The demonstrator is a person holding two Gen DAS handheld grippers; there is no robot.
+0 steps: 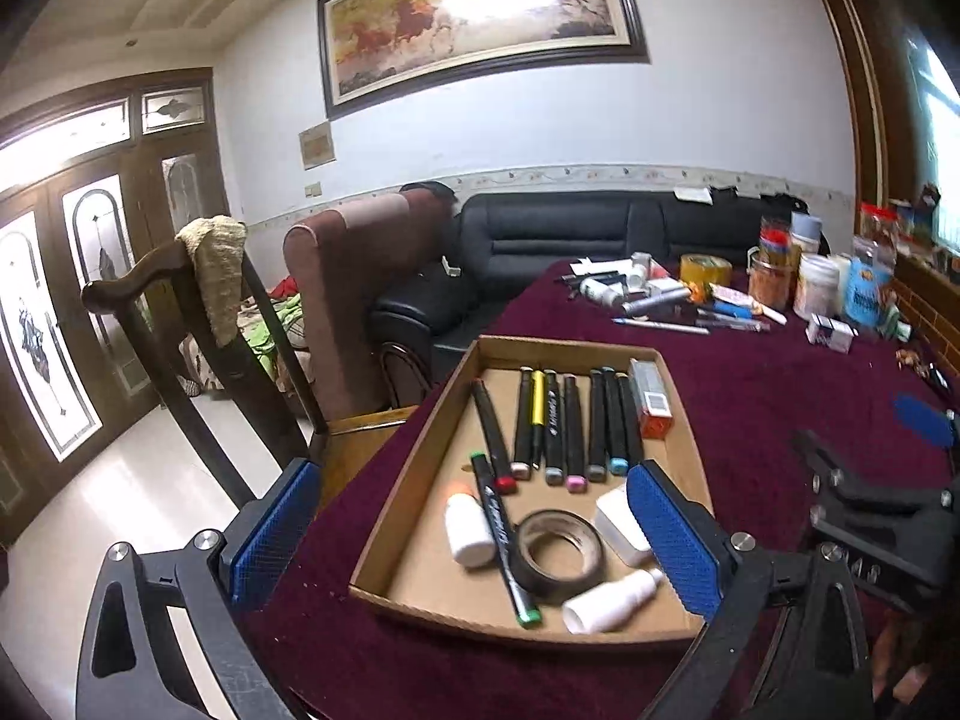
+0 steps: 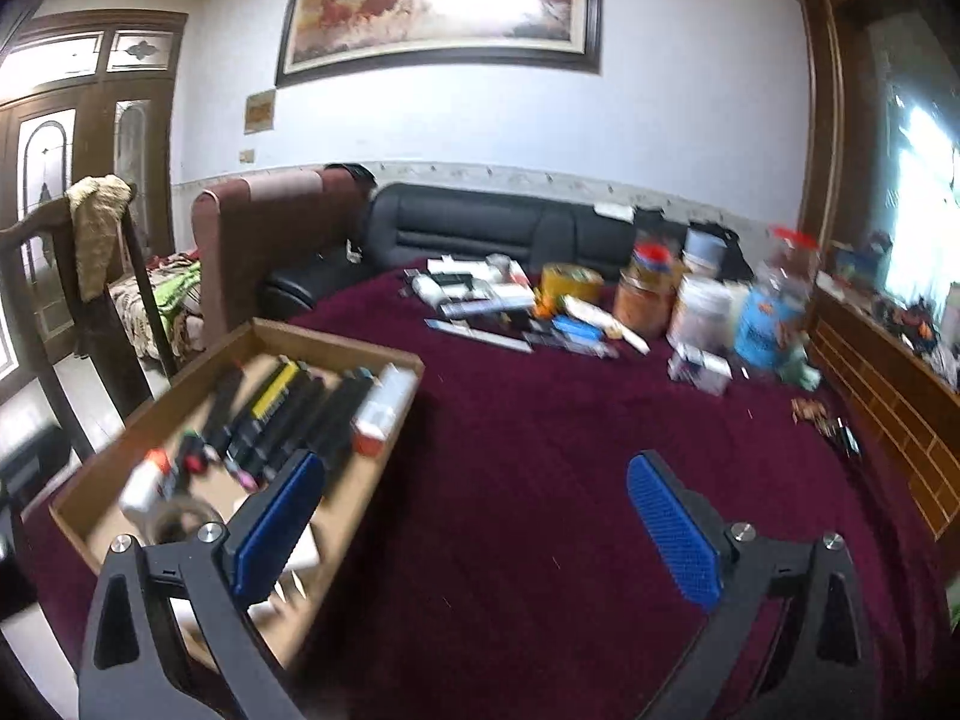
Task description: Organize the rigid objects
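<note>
A shallow cardboard tray [image 1: 414, 468] sits on the maroon tablecloth [image 1: 780, 396]. It holds a row of black markers [image 1: 570, 426], an orange and white box [image 1: 651, 399], a tape roll [image 1: 559, 549], small white bottles [image 1: 468, 531] and a loose marker [image 1: 504, 546]. My left gripper [image 1: 477, 531] hangs open over the tray's near end, nothing between its blue pads. My right gripper [image 2: 477, 531] is open too, empty, over bare cloth just right of the tray [image 2: 336, 354]; it also shows at the right edge of the left wrist view [image 1: 870, 480].
A loose heap of pens, tubes and small boxes [image 2: 504, 312] lies at the far side of the table, beside a yellow tape roll [image 2: 570, 285] and several jars [image 2: 702, 300]. A wooden chair [image 1: 198, 324] stands left, a black sofa [image 1: 570, 228] behind, a wooden cabinet [image 2: 888, 396] right.
</note>
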